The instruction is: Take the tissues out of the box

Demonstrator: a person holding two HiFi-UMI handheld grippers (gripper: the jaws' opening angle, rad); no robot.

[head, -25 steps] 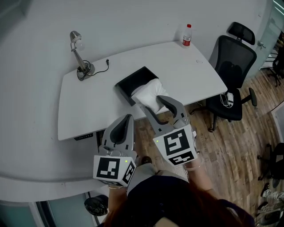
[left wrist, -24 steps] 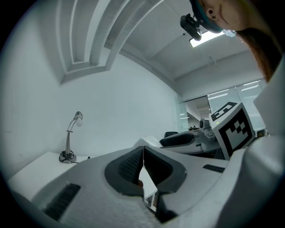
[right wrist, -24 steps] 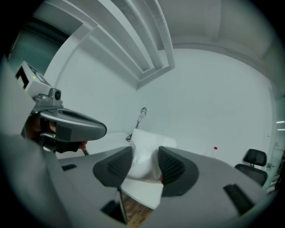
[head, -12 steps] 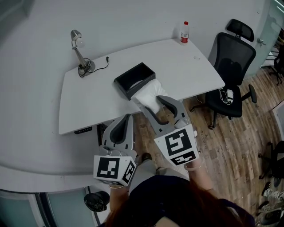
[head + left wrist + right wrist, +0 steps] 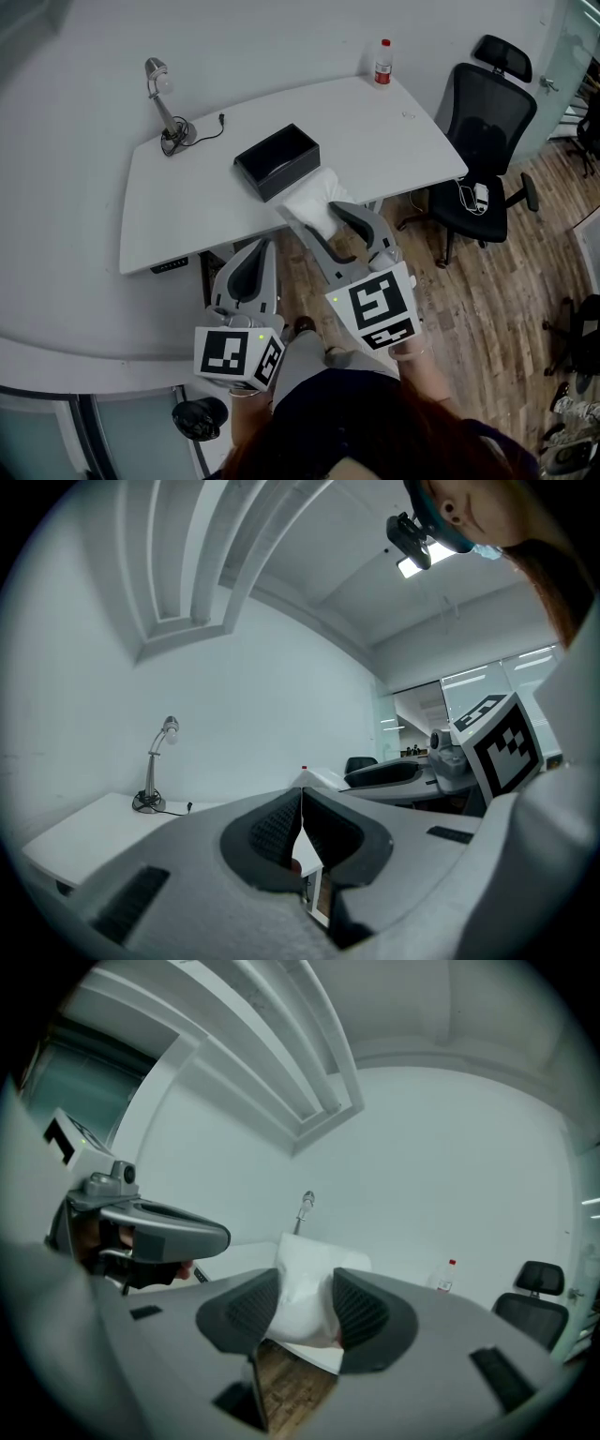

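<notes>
A black tissue box lies on the white desk, its open top looking dark. My right gripper is shut on a white stack of tissues, held clear of the box over the desk's near edge. In the right gripper view the tissues fill the gap between the jaws of the right gripper. My left gripper hangs lower left of the tissues, below the desk edge. In its own view the left gripper is shut with nothing between the pads.
A desk lamp with its cable stands at the desk's far left. A red-capped bottle is at the far right corner. A black office chair stands right of the desk on the wooden floor.
The right gripper has drawn the tissue stack out of the box and toward me, past the desk's front edge. The left gripper has stayed shut and low.
</notes>
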